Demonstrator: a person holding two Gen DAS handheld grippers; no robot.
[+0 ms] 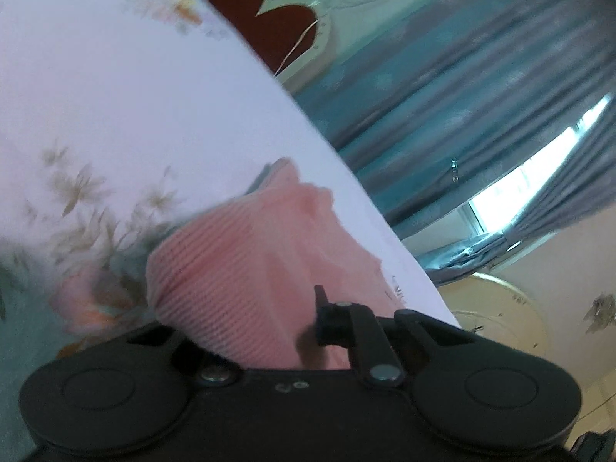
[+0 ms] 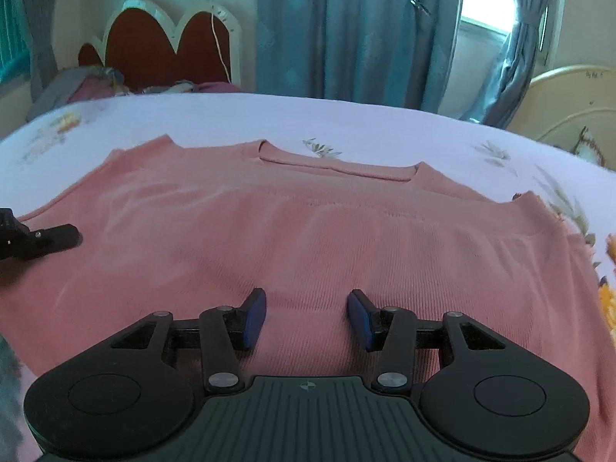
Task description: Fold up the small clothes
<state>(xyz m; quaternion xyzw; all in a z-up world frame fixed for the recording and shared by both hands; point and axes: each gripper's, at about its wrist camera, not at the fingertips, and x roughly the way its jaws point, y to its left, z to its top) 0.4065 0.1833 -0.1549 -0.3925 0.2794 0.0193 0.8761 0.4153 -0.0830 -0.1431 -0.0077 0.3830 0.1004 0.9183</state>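
Observation:
A pink ribbed sweater (image 2: pixel 308 231) lies spread flat on the bed, neckline at the far side. My right gripper (image 2: pixel 308 315) stands open just above its near hem, and the knit between the blue pads (image 2: pixel 256 317) lies flat. My left gripper (image 1: pixel 292 308) is shut on a bunched fold of the pink sweater (image 1: pixel 238 269). The cloth hides one finger, and the other black fingertip (image 1: pixel 321 308) pokes through. In the right wrist view one of the left gripper's fingers (image 2: pixel 57 236) sits at the sweater's left edge, near a sleeve.
The bed has a pale floral sheet (image 2: pixel 346 119). A red headboard (image 2: pixel 169 50) with a cream frame stands at the far left, with bundled clothes (image 2: pixel 88 84) beside it. Blue-grey curtains (image 2: pixel 346 30) and a bright window (image 2: pixel 485 4) are behind. Cream furniture (image 2: pixel 569 104) stands at the right.

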